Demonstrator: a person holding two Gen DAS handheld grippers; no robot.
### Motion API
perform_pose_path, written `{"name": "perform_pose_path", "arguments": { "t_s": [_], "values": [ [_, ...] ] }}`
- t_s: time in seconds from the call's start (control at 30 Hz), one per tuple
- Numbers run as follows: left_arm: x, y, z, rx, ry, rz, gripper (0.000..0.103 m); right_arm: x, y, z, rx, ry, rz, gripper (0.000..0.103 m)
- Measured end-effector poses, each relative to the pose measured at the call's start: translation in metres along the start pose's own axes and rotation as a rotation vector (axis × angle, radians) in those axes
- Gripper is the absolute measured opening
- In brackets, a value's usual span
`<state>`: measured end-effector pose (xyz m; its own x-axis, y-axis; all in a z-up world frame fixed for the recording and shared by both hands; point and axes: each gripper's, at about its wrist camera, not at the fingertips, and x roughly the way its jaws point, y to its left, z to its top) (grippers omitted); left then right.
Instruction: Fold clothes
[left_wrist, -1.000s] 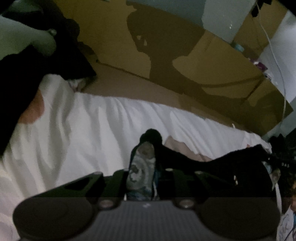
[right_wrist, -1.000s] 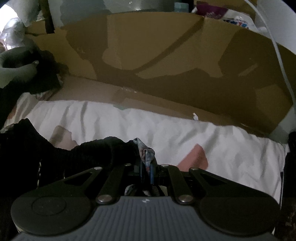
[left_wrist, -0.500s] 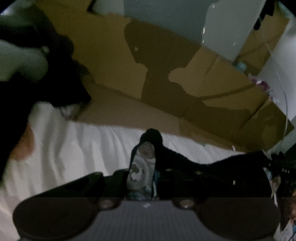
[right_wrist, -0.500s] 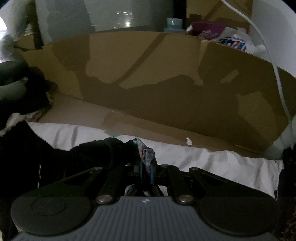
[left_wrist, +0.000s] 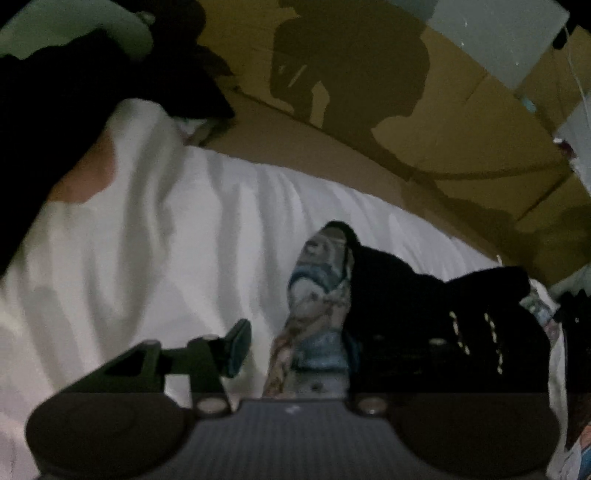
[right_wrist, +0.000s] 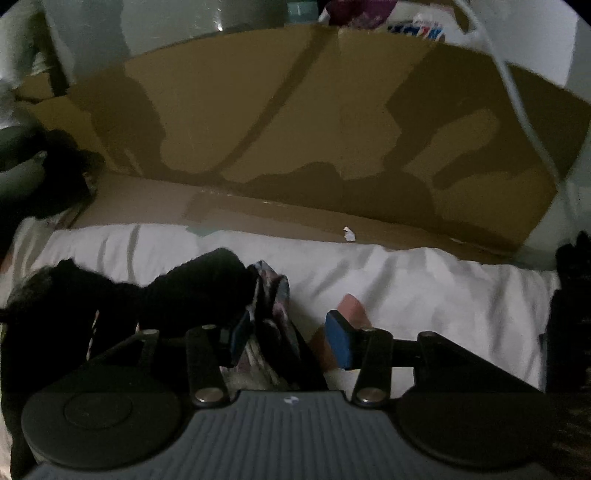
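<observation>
Black garment (right_wrist: 192, 291) btwn just-opening jaws, both grippers

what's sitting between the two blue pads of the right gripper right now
In the right wrist view, the printed edge of the black garment lies there on the white sheet; the right gripper has just been opening, pads off it.

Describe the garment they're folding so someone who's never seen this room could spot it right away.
Find the white sheet spread in front of the brown cardboard wall. On its near edge, between the two opened tongs, lies the garment: black outside, with a pale cartoon-print lining showing at its folded ends. That print sets it apart from the plain black clothes piled at the far left.
</observation>
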<state>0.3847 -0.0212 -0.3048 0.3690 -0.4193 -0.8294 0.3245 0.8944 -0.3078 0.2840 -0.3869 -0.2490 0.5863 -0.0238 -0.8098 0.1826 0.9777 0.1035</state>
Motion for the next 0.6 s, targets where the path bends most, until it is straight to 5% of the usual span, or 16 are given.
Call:
{"name": "perform_pose_path", "arguments": {
  "t_s": [0.13, 0.37, 0.6],
  "values": [
    [-0.018, -0.003, -0.007, 0.019, -0.008, 0.021, 0.054, -0.031, -0.002, -0.013, -0.052, 0.015, 0.026, 0.053],
    [-0.059, -0.015, -0.035, 0.016, -0.032, -0.027, 0.056, -0.088, -0.023, -0.058, 0.158, 0.071, 0.1, 0.052],
    [-0.102, -0.028, -0.071, -0.022, -0.04, -0.062, 0.057, -0.148, -0.012, -0.123, 0.109, 0.077, 0.072, 0.052]
  ]
}}
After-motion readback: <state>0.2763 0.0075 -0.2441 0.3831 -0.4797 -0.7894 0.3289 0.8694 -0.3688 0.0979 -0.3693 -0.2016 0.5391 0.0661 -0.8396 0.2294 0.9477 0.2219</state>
